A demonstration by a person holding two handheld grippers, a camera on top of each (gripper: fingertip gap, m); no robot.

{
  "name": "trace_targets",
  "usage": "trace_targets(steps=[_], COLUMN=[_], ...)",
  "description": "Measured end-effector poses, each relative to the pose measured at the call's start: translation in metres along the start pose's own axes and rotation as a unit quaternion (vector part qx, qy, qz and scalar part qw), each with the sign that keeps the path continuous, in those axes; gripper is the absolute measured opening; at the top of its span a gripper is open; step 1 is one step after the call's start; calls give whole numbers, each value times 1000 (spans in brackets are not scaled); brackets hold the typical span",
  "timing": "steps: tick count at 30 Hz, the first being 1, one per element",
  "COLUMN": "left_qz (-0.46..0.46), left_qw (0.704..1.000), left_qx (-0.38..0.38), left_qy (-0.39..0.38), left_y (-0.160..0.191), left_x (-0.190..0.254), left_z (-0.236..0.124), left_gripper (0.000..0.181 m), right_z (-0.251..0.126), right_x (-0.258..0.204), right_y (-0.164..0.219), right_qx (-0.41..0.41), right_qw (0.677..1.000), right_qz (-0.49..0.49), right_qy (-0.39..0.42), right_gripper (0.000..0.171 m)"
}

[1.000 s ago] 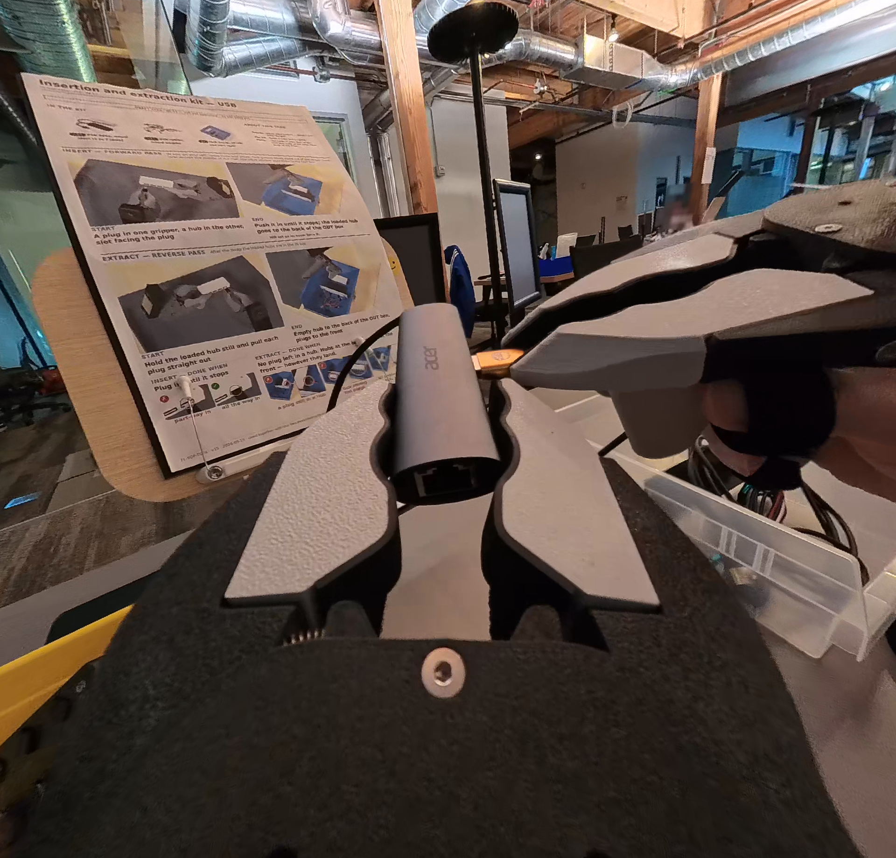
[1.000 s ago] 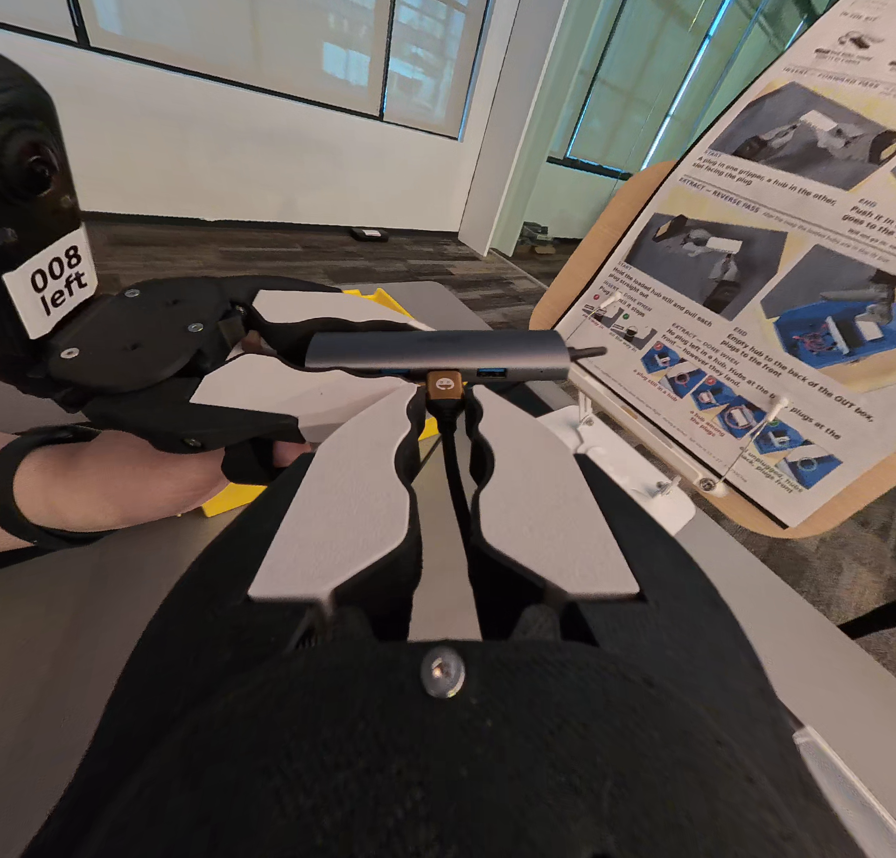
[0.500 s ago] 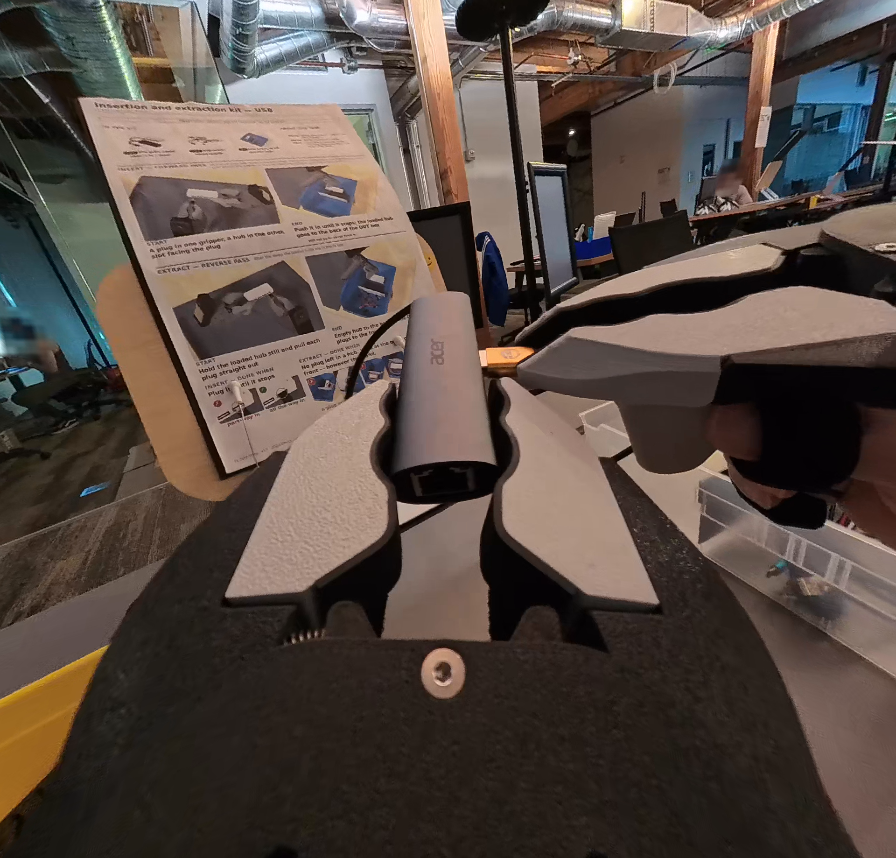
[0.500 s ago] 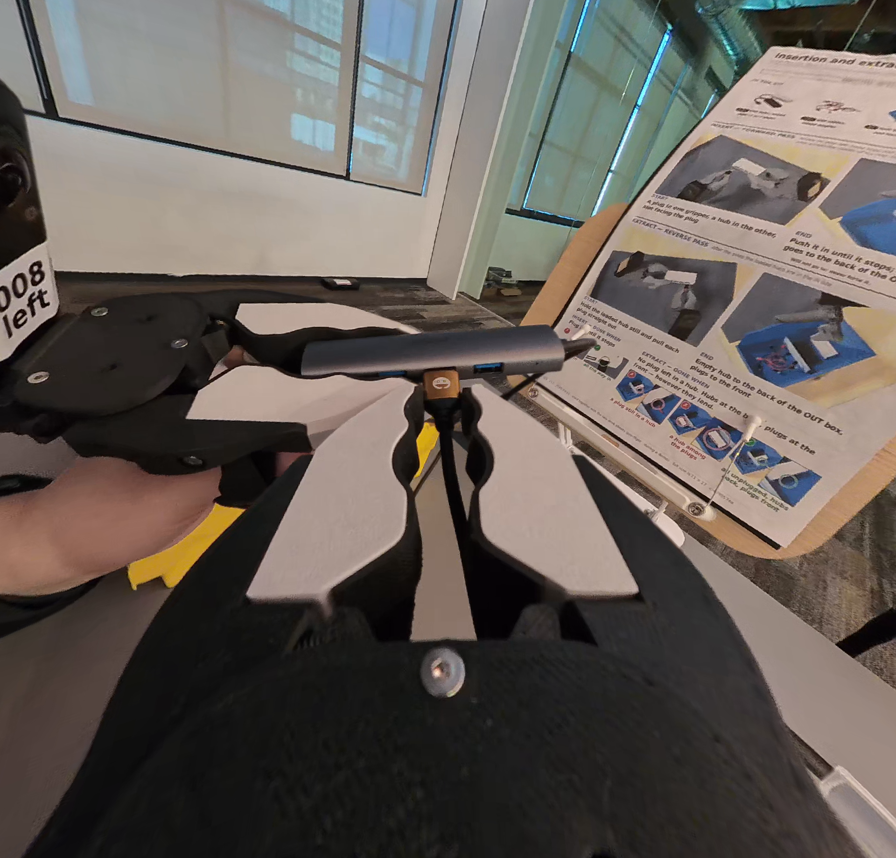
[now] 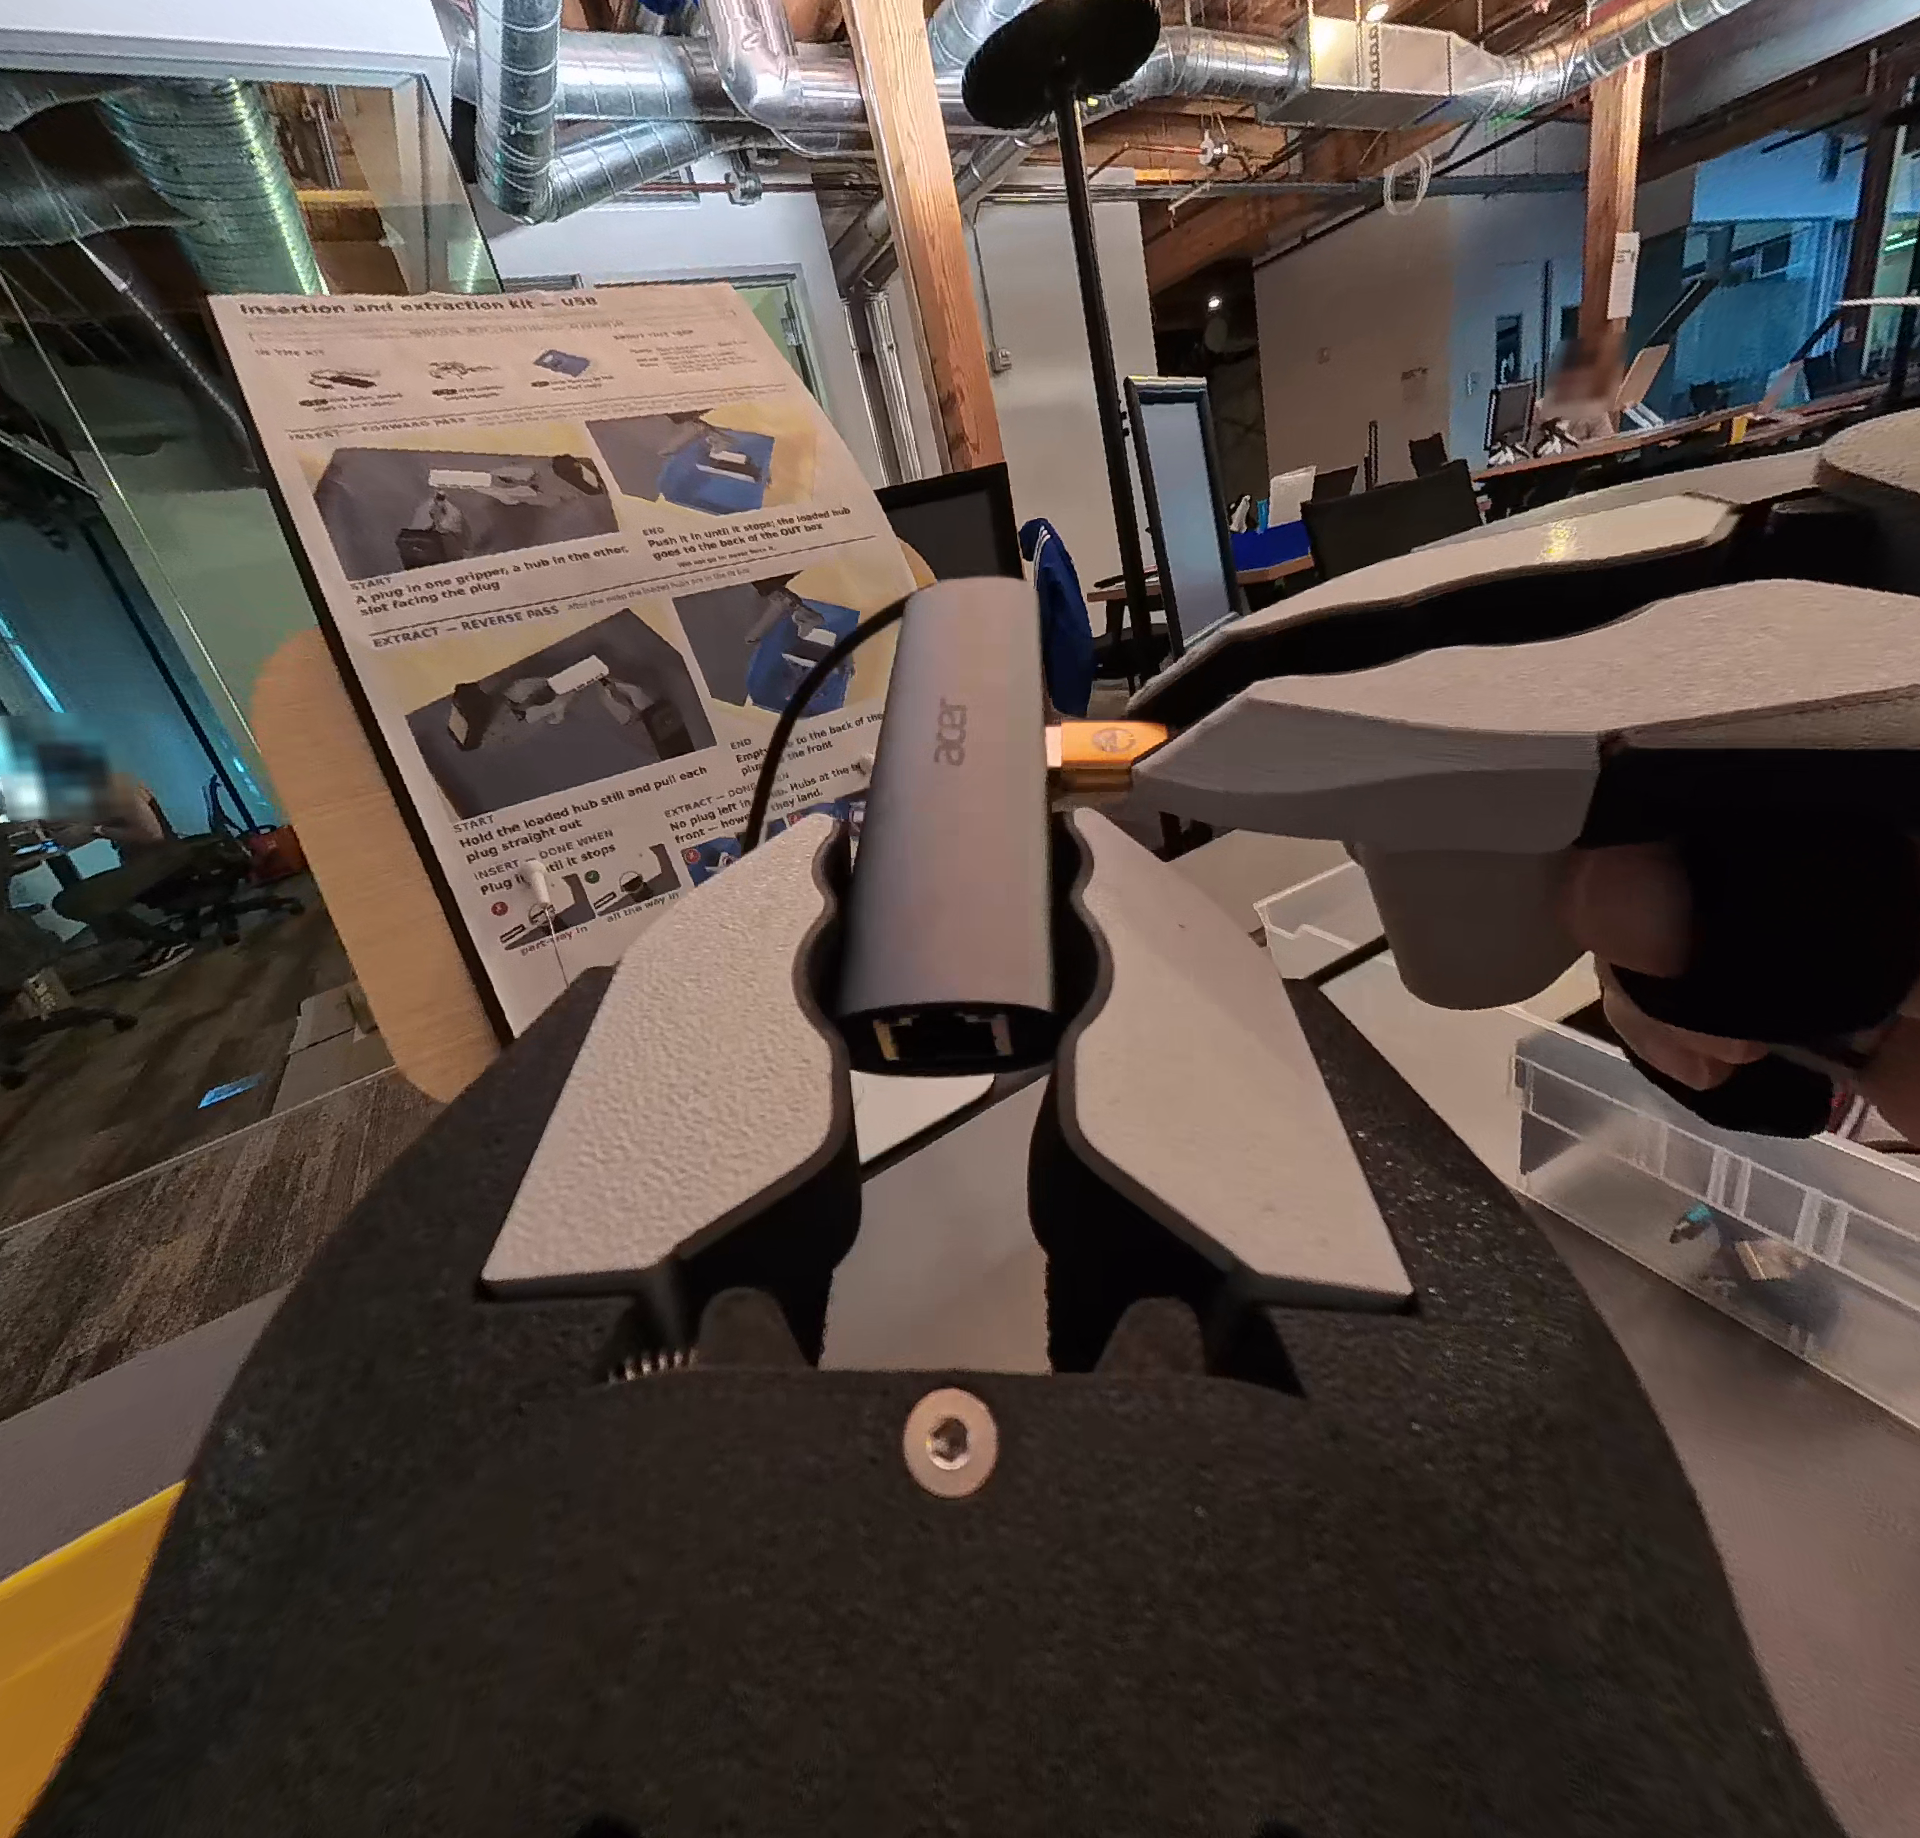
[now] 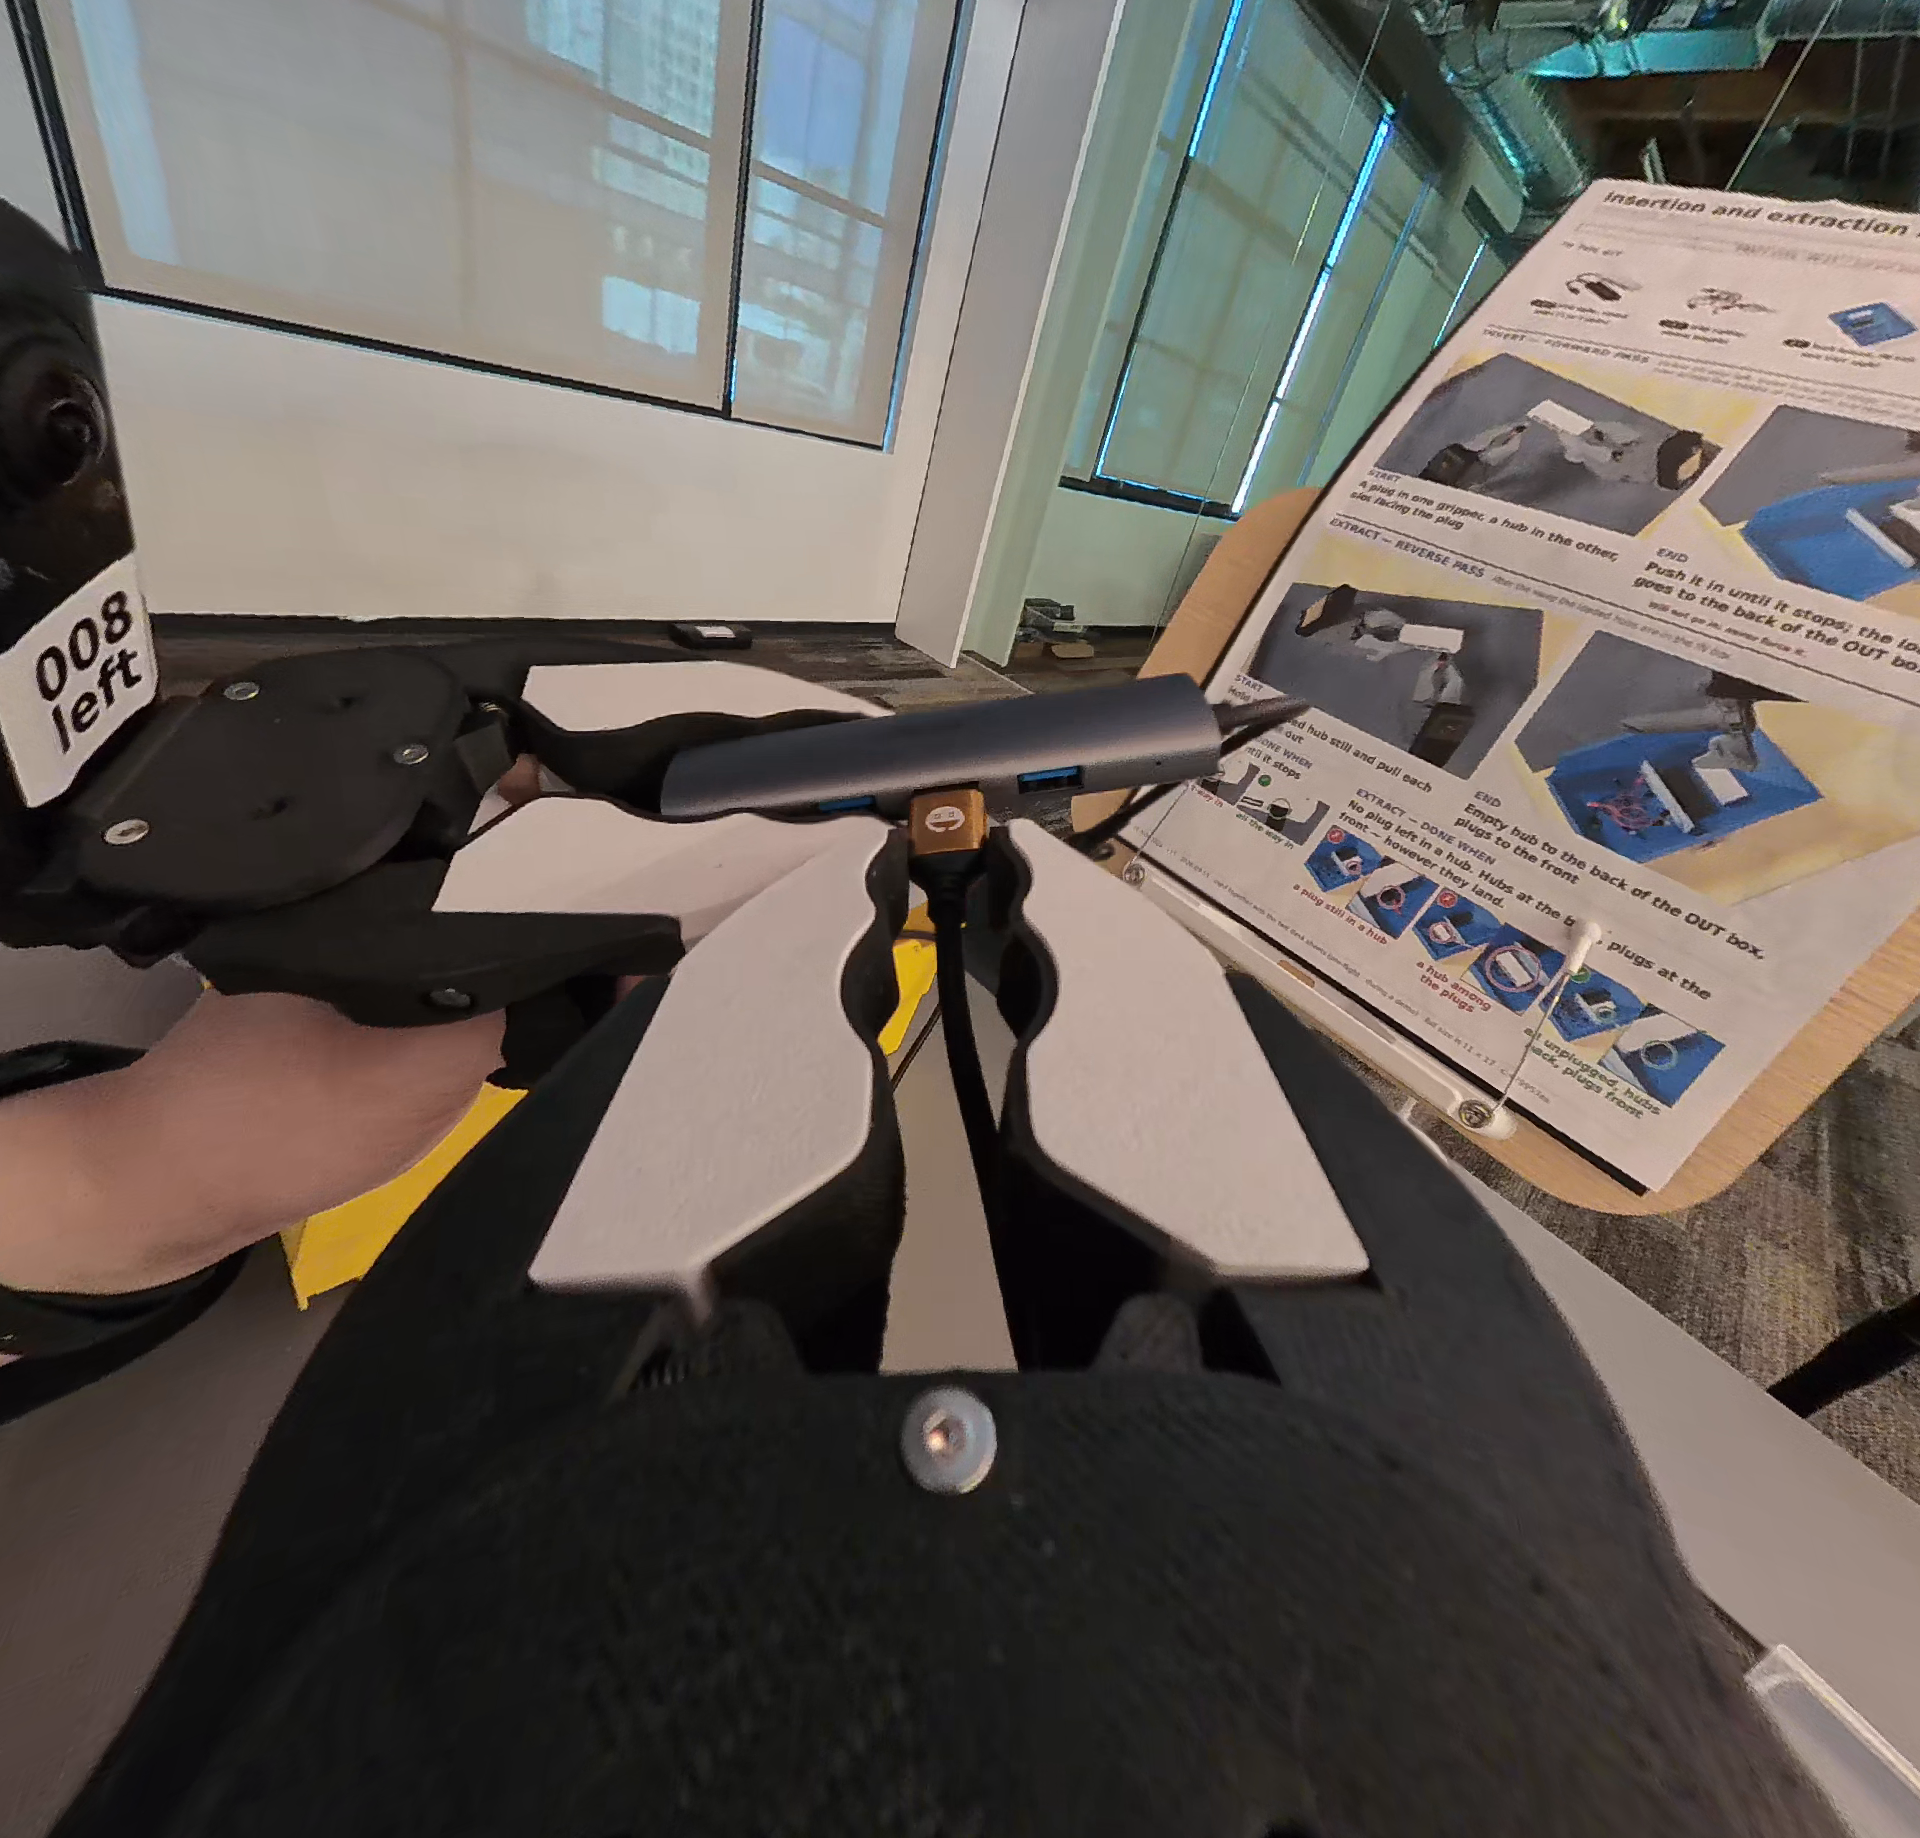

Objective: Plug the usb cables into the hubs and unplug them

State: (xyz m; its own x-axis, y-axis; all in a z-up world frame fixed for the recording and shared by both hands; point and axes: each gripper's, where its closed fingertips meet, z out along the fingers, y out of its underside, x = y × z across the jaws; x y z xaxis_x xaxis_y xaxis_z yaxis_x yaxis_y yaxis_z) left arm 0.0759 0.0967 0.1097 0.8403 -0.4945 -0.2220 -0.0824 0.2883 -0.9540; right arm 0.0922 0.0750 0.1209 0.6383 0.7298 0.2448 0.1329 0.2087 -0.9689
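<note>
The left tongs (image 5: 951, 915) clamp the grey USB hub (image 5: 961, 801) by its near end, above the worktop (image 6: 1662, 1425). The right tongs (image 6: 945, 853) clamp the black cable's orange plug (image 6: 947, 824), seated in the hub's side port.

Both grippers wear pale grey, wavy-edged fingers (image 5: 717, 1040) on rough black bodies, each pinned by one silver screw (image 6: 948, 1441) (the left gripper (image 6: 665, 780) carries a white label).

bright daylight from the windows (image 6: 499, 126), sharp centre, fisheye bending at edges.
</note>
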Motion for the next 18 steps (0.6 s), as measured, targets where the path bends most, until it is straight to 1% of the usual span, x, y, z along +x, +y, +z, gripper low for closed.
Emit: trace_targets(steps=[6,18], left_qz=[-3,-6], left_qw=[1000,1000], left_qx=[7,7], left_qy=[14,30], left_y=[-6,-5], left_x=[2,2], left_z=[-2,0], left_gripper=[36,36], right_z=[-3,-3], right_x=[-1,-1], right_y=[-2,-1], right_qx=[6,5], right_qw=[1000,1000], right_qz=[4,6], right_qy=[-11,6], right_gripper=[16,16])
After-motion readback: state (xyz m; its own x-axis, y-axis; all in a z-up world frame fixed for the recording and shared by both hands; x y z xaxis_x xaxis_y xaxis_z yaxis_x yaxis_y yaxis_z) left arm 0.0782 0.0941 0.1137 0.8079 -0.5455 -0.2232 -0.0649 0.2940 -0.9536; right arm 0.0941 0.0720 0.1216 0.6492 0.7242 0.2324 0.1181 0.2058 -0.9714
